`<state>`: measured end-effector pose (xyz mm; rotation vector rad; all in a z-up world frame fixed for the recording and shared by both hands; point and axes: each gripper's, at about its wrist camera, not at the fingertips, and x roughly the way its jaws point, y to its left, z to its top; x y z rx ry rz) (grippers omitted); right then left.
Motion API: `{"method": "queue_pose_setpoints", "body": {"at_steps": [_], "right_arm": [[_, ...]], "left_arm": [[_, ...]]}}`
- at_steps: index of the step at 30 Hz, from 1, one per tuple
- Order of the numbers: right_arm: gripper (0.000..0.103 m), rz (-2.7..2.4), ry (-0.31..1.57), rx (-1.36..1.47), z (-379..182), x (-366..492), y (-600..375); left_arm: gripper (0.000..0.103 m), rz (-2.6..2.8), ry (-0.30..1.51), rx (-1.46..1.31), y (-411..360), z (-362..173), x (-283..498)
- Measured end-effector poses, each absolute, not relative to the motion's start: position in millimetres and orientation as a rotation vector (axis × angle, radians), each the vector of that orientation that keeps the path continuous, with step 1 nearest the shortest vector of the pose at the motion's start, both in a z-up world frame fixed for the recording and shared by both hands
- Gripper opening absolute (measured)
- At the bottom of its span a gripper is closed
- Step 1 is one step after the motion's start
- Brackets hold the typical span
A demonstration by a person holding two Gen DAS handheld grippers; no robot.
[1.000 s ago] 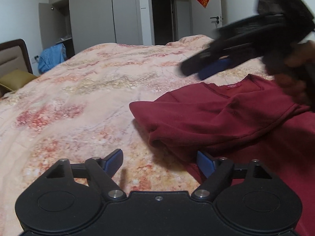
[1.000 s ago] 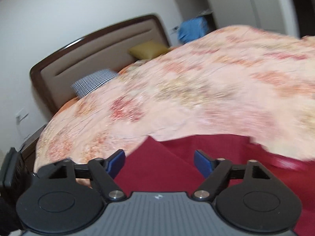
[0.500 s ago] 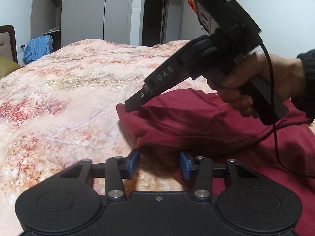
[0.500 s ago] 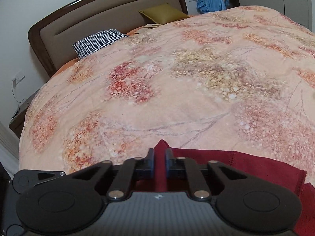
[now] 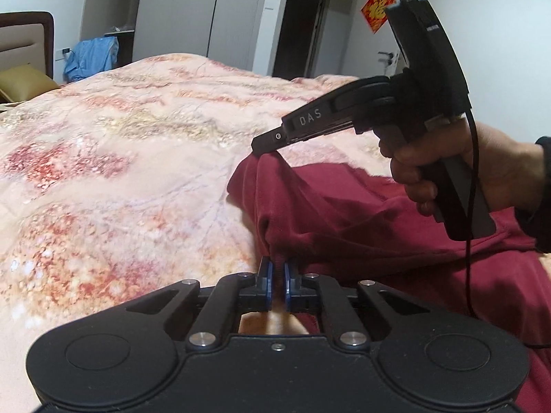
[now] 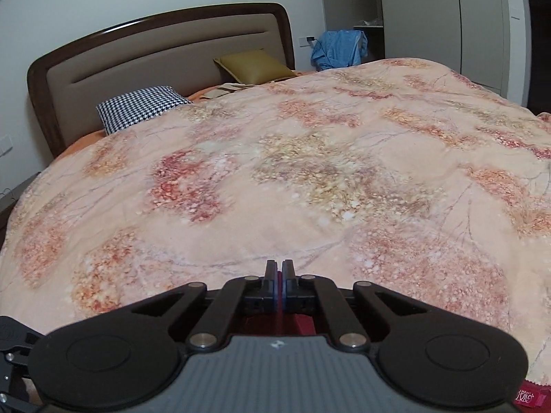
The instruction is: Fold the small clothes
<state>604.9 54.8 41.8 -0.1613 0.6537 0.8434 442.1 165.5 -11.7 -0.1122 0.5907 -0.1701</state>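
A dark red garment [image 5: 361, 220] is spread on the near right part of a bed covered by a floral peach quilt [image 5: 120, 158]. The garment's near left edge is pinched between the blue pads of the left gripper [image 5: 278, 270], whose jaws are clenched on a bunched fold of cloth. Farther back, a corner of the same garment is lifted off the quilt and gripped at the tip of the right gripper [image 5: 263, 144], which is held in a hand [image 5: 458, 168] entering from the right. In the right wrist view, the right gripper's jaws are seen pressed together with a thin strip of red fabric [image 6: 279, 296] caught between them. At the far side of the bed, a padded headboard [image 6: 165, 51], a houndstooth pillow [image 6: 137, 106] and an olive cushion [image 6: 255, 67] are visible. Blue clothing [image 6: 339, 48] is draped near the wardrobe [image 5: 193, 10].
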Motion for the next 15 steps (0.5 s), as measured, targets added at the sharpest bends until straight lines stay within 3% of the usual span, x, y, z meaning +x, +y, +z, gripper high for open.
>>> {"method": "queue_pose_setpoints", "body": {"at_steps": [5,7,9,11,13,15], "right_arm": [[0.003,0.820,0.649,-0.195,33,600,66],[0.007,0.823,0.662,-0.194,34,600,65],[0.025,0.833,0.674,-0.162,39,598,56],[0.056,0.828,0.670,-0.150,47,592,40],[0.067,0.813,0.661,-0.129,55,583,15],[0.081,0.782,0.662,-0.117,61,574,-16]], "left_arm": [[0.009,-0.165,0.608,-0.129,165,-8,441],[0.027,-0.151,0.617,-0.130,163,-7,440],[0.044,-0.139,0.622,-0.133,161,-5,440],[0.059,-0.133,0.612,-0.140,161,-1,437],[0.078,-0.114,0.591,-0.155,161,4,433],[0.083,-0.084,0.564,-0.179,161,9,434]]}}
